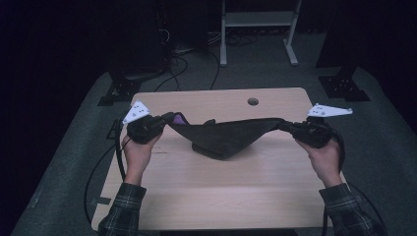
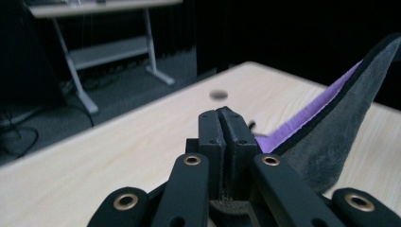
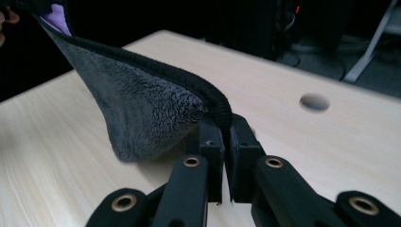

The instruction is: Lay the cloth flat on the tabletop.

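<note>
Worktop (image 1: 216,196): You are working over a light wooden top with a small round hole (image 1: 253,102) near the far edge. It is giving the cloth a flat place to land on.
Cloth (image 1: 223,137): You are holding a dark grey fuzzy cloth with a purple side by two corners. It is hanging between your hands like a hammock. Its low middle looks to be touching the worktop, while both ends are up in the air. Holding it by the corners is likely helping you spread it out or fold it.
Left hand (image 1: 137,150): You are reaching in from the near side with the arm nearly straight, and the hand is wrapping around the tool from below.
Right hand (image 1: 325,157): You are doing the same on the other side, well apart from the left, so the cloth is being pulled wide.
Left hand-held gripper (image 2: 221,118): It is pinching one corner of the cloth, jaws pressed tight.
Right hand-held gripper (image 3: 226,127): It is pinching the thick black edge of the cloth at the other corner.
</note>
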`<state>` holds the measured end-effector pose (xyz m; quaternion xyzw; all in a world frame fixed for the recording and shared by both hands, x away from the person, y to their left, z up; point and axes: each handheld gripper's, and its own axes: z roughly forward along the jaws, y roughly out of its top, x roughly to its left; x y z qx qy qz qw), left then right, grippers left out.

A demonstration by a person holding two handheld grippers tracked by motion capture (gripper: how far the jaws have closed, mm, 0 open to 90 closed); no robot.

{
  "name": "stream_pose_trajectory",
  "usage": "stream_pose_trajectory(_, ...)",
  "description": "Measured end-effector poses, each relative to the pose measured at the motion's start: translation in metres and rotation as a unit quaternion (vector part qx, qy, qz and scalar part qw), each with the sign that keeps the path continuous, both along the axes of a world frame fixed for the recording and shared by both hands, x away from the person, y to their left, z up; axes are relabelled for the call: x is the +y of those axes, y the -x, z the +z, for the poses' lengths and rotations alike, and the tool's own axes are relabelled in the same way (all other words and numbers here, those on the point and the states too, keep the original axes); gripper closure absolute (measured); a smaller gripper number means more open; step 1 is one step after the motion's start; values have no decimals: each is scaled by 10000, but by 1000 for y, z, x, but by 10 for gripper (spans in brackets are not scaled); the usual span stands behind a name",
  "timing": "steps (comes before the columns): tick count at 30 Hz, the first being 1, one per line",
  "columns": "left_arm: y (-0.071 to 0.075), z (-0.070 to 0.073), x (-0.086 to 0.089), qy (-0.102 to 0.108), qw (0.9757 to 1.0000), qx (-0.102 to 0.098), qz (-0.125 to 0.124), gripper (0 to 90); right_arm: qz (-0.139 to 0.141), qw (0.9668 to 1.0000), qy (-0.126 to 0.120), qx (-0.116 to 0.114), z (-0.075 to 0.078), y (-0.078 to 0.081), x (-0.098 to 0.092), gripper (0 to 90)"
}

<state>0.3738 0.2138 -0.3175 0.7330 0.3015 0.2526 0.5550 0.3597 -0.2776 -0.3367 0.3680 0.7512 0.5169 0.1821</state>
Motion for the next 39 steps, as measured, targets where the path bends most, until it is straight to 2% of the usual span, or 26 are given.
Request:
stream_pose_trajectory(1,3,10,0,158,9998,-144,-12,869,-19,9997,-25,-237,13,5,-2,856)
stream_pose_trajectory(2,3,10,0,158,9998,-144,-12,869,-32,9994,-56,-336,19,7,-2,857)
stream_pose_trajectory(3,6,22,-1,241,9993,-298,-14,869,-55,9991,-87,-419,25,9,-3,856)
stream_pose_trajectory(4,7,28,-1,290,9989,-369,-18,869,-66,9985,-126,-522,31,11,-4,857)
stream_pose_trajectory(5,7,28,-1,290,9989,-369,-18,870,-66,9985,-126,-522,31,11,-4,857)
stream_pose_trajectory(7,9,38,-2,325,9982,-497,9,869,-85,9973,-226,-697,45,13,-6,857)
stream_pose_trajectory(8,9,42,-3,358,9979,-531,6,869,-85,9973,-226,-697,45,13,-6,857)
stream_pose_trajectory(11,8,51,-5,364,9973,-637,9,869,-137,9962,-217,-827,58,13,-8,857)
stream_pose_trajectory(16,4,52,-8,386,9973,-620,17,869,-172,9957,-203,-890,66,13,-9,856)
stream_pose_trajectory(18,-3,50,-9,375,9975,-596,58,869,-215,9957,-144,-891,66,8,-8,857)
stream_pose_trajectory(19,-8,49,-10,380,9977,-556,76,869,-255,9963,-100,-817,66,-2,-8,857)
stream_pose_trajectory(20,-13,48,-10,404,9978,-518,87,869,-255,9963,-100,-817,66,-2,-8,857)
stream_pose_trajectory(21,-19,48,-10,423,9978,-504,116,870,-299,9966,-80,-760,66,-14,-7,857)
stream_pose_trajectory(23,-29,49,-11,441,9975,-524,176,869,-359,9965,-55,-749,68,-26,-5,857)
stream_pose_trajectory(24,-35,51,-12,413,9973,-556,234,869,-359,9965,-55,-749,68,-26,-5,857)
stream_pose_trajectory(25,-40,54,-12,378,9972,-577,285,869,-426,9958,-34,-804,75,-37,-3,857)
stream_pose_trajectory(26,-49,65,-13,350,9967,-654,327,870,-445,9955,-45,-830,79,-43,-2,857)
stream_pose_trajectory(27,-49,65,-13,350,9967,-654,327,869,-445,9955,-45,-830,79,-43,-2,857)
stream_pose_trajectory(28,-51,71,-14,315,9963,-723,354,869,-477,9950,-53,-876,85,-47,-2,857)
stream_pose_trajectory(29,-53,78,-14,283,9956,-813,379,870,-529,9934,-33,-1021,96,-54,0,857)
stream_pose_trajectory(30,-54,83,-14,252,9947,-912,389,870,-529,9934,-33,-1021,96,-54,0,857)
stream_pose_trajectory(32,-54,91,-14,266,9938,-1001,397,869,-580,9919,-17,-1132,106,-58,1,857)
stream_pose_trajectory(35,-55,88,-14,209,9945,-956,373,869,-620,9909,51,-1193,109,-62,2,857)
stream_pose_trajectory(37,-58,78,-15,137,9959,-826,347,869,-611,9917,74,-1130,105,-64,2,857)
stream_pose_trajectory(38,-60,71,-15,112,9966,-742,345,869,-626,9925,101,-1048,96,-66,2,857)
stream_pose_trajectory(39,-62,65,-15,95,9973,-655,322,869,-626,9925,101,-1048,96,-66,2,857)
